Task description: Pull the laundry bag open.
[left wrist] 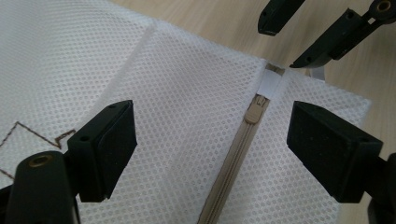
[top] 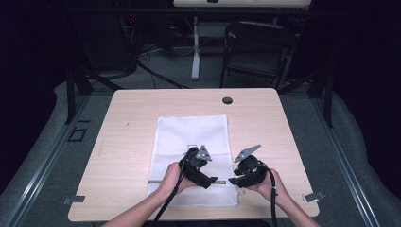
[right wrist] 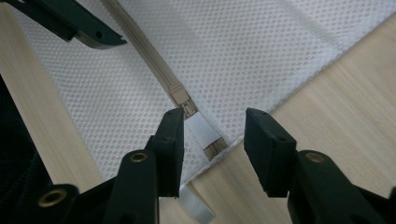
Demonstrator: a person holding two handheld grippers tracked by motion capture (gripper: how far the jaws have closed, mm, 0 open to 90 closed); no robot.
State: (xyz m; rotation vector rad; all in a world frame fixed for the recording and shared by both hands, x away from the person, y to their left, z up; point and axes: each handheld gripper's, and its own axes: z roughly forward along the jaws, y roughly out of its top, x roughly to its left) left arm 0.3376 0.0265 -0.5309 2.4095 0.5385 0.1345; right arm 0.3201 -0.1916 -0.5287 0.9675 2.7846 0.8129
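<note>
A white mesh bag lies flat on the wooden table. Its beige zipper runs across the near end, with the slider close to a white tab at the bag's right edge. My left gripper hovers open above the zipper, jaws wide on either side of it. My right gripper is open at the bag's corner, its jaws flanking the white tab just past the slider without pressing on it. In the high view both grippers point at each other, tips nearly meeting.
A round black grommet sits in the table's far edge. Metal clips mark the front corners. A dark folding chair and a desk leg stand beyond the table. Bare wood borders the bag on both sides.
</note>
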